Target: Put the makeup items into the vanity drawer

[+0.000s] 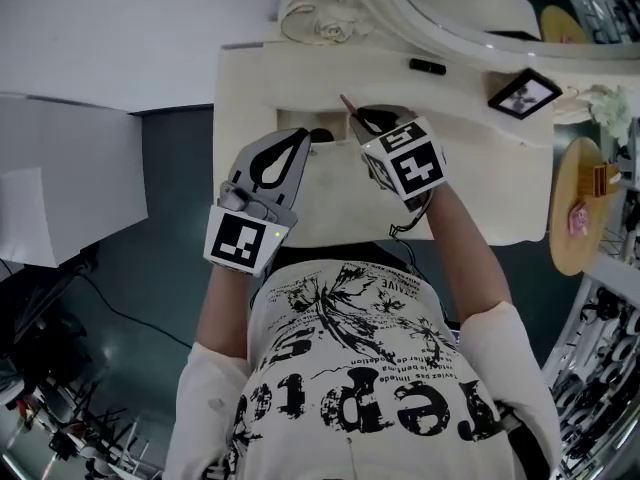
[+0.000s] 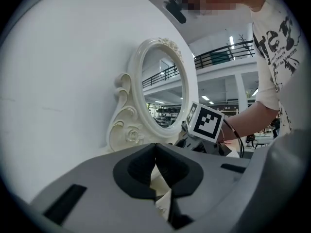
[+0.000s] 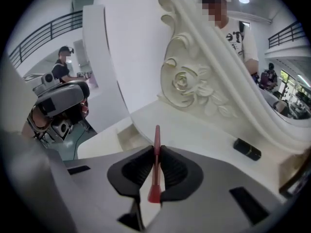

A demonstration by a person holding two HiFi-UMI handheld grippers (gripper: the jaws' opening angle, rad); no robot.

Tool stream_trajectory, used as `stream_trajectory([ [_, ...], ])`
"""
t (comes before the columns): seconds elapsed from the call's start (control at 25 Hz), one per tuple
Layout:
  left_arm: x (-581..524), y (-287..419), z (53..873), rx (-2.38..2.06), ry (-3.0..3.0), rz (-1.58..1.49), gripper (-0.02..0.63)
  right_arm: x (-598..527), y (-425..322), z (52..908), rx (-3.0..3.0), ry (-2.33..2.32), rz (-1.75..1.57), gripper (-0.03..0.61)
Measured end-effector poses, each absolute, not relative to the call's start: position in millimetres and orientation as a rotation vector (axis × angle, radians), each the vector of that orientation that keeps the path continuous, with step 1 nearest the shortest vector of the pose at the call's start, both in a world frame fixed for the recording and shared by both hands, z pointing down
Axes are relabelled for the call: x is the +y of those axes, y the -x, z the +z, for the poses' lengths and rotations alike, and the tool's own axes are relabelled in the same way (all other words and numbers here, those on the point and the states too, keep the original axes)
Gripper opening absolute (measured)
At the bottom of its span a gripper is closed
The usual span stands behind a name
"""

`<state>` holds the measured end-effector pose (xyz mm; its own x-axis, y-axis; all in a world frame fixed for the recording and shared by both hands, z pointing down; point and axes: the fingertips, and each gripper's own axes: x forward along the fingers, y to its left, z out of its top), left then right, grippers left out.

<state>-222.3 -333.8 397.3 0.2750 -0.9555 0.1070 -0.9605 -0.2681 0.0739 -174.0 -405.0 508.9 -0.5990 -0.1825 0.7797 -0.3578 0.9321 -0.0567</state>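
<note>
My right gripper is clenched on a slim red makeup stick. The two dark pads press it from both sides. Its thicker end sits low between the jaws, and its thin tip pokes out beyond them, angled down toward the cream vanity top. My left gripper is closed on itself, its pads meeting at the tips with nothing between them. It hangs just left of the right one, and the two sit close together over the near left part of the vanity.

Right under both sets of tips is an open recess in the vanity, the drawer as far as I can tell. The stick's tip is above its right edge and not inside it.

Farther back on the top, to the right, a small black tube lies flat near the base of the oval mirror. A dark picture frame stands further right. The mirror's carved rose rises at the far left.
</note>
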Motion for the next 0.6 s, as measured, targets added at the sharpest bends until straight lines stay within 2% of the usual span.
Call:
stream_trajectory([
  [0.24, -310, 257, 410, -1.929, -2.289, 0.079, 0.011, -371, 225, 527, -2.248, -0.099, 0.129, 0.061],
  [0.6, -279, 265, 397, -2.026, -2.186, 0.082, 0.011, -343, 246, 521, -2.216, 0.032, 0.023, 0.063],
])
